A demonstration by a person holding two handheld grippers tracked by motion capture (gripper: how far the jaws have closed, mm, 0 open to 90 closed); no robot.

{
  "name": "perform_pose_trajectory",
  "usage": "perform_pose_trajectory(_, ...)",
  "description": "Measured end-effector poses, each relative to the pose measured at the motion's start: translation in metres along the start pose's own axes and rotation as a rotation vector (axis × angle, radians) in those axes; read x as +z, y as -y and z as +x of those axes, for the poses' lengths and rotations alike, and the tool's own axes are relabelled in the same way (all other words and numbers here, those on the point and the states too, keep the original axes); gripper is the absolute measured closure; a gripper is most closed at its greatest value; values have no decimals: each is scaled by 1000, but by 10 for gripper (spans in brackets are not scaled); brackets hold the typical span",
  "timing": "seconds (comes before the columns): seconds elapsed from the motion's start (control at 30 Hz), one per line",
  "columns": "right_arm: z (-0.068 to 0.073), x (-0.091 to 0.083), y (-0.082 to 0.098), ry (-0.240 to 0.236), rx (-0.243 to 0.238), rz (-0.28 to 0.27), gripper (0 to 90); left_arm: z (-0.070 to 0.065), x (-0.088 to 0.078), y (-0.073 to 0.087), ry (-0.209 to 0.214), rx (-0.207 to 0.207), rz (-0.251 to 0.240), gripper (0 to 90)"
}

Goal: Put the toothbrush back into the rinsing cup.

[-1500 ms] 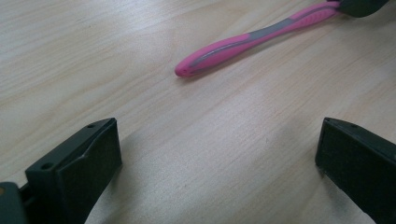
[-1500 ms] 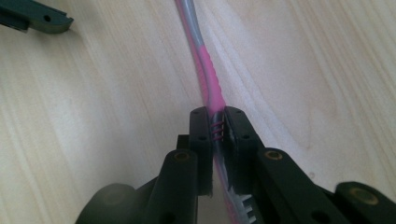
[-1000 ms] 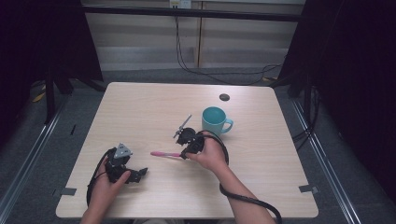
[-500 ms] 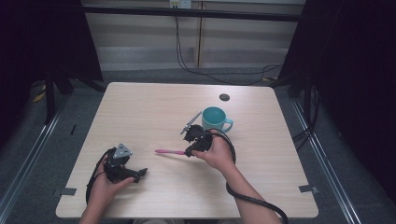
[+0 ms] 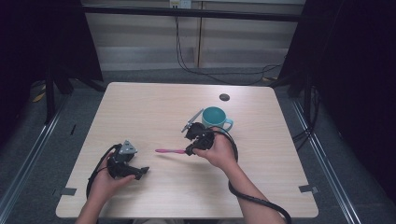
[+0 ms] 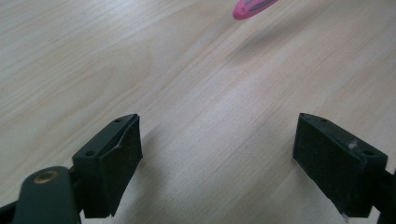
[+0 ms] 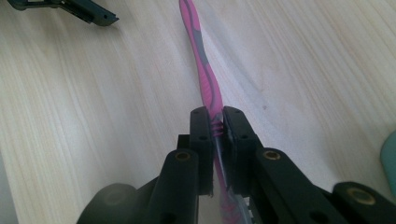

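- High view: the right gripper point(image 5: 190, 150) is clamped on a pink toothbrush point(image 5: 170, 150), holding it roughly level above the table point(image 5: 140, 112). The brush points away from the teal mug point(image 5: 215, 118), which stands just behind the right hand point(image 5: 217, 151), near the gripper.
- High view: the left gripper point(image 5: 140, 172) sits in the left hand point(image 5: 105, 179), farther from the mug than the toothbrush is, toward the near left edge of the table. A small dark round spot point(image 5: 224, 97) lies beyond the mug.
- Left gripper view: the left gripper point(image 6: 217, 158) has its jaws apart with bare wood between them; they have just been closing a little. The pink end of the toothbrush point(image 6: 252, 7) shows ahead at the top edge, well apart from the jaws.
- Right gripper view: the right gripper point(image 7: 217, 123) pinches the toothbrush point(image 7: 203, 70) at its ribbed grip, the pink and grey handle running forward over the table. A teal sliver of the mug point(image 7: 390, 161) shows at the right edge; the left gripper point(image 7: 74, 9) lies far ahead.
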State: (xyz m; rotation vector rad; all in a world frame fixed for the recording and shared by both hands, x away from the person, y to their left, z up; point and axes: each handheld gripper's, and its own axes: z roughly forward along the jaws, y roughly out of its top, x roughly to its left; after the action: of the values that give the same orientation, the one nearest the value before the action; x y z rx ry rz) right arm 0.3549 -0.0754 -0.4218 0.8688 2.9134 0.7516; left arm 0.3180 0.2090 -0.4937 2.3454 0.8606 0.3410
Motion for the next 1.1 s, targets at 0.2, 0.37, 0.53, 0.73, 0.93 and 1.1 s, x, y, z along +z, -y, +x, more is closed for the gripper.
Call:
perform_pose_trajectory(0.2,1,-3,0,-4,-4,-1,836,-6,-2,-15,-11,74,3,163)
perform_pose_trajectory(0.37,-1,-8,1,-7,-2,-4,836,-9,-4,-29,-11,112,-2,196)
perform_pose_trajectory(0.53,1,-12,2,-12,-5,-9,836,-15,-1,-39,-19,146,-9,227)
perform_pose_trajectory(0.73,2,-16,3,-19,-10,-14,836,-24,4,-50,-18,203,-1,256)
perform_pose_trajectory(0.93,5,-16,3,-27,-14,-6,837,-34,9,-59,-15,273,5,340)
perform_pose_trajectory(1.1,6,-16,1,-35,-31,-7,840,-43,13,-67,-1,364,7,501)
